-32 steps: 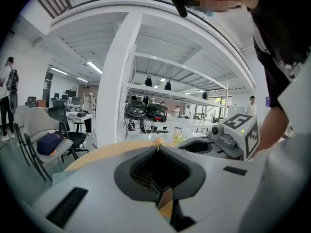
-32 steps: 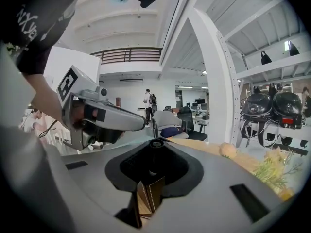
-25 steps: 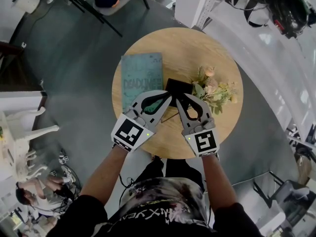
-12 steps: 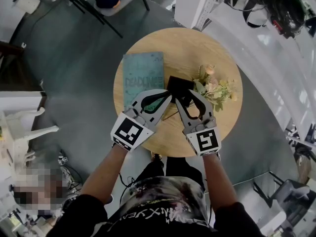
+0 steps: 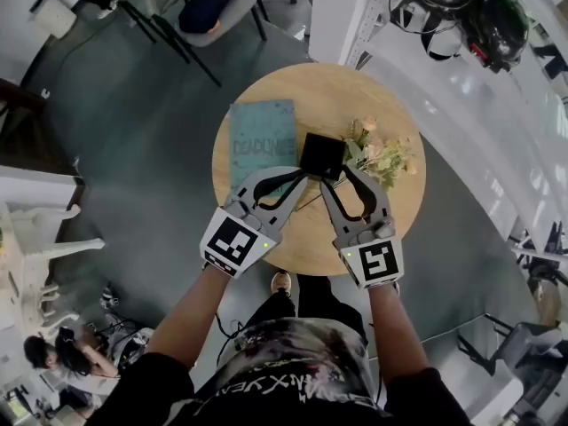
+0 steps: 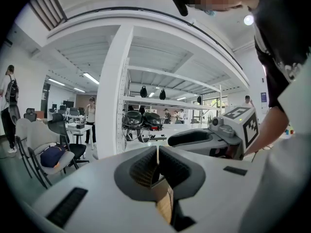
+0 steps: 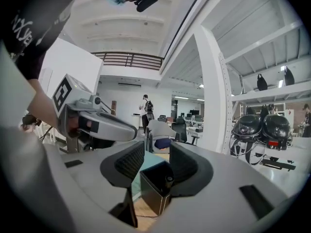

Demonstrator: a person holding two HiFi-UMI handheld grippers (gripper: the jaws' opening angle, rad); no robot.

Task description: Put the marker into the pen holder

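Note:
On the round wooden table (image 5: pixel 390 211) stands a black square pen holder (image 5: pixel 321 154), between a teal book and a bunch of flowers. In the right gripper view the dark marker (image 7: pixel 168 180) stands upright inside the pen holder (image 7: pixel 154 191). My right gripper (image 7: pixel 150 161) hangs just above it with its jaws opening, and the pads touch nothing. In the head view, the right gripper (image 5: pixel 341 177) sits at the holder's near edge. My left gripper (image 5: pixel 299 177) is beside it. Its pads (image 6: pixel 146 165) meet with nothing between them.
A teal book (image 5: pixel 262 140) lies on the table's left part. Dried flowers (image 5: pixel 377 153) lie right of the holder. Office chairs (image 5: pixel 213 3) stand on the grey floor behind the table. A white shelf unit (image 5: pixel 461 69) with dark helmets runs along the right.
My right gripper's jaws have spread apart above the pen holder. My left gripper stays shut beside it. The head view has shifted a little, so the table sits slightly farther away.

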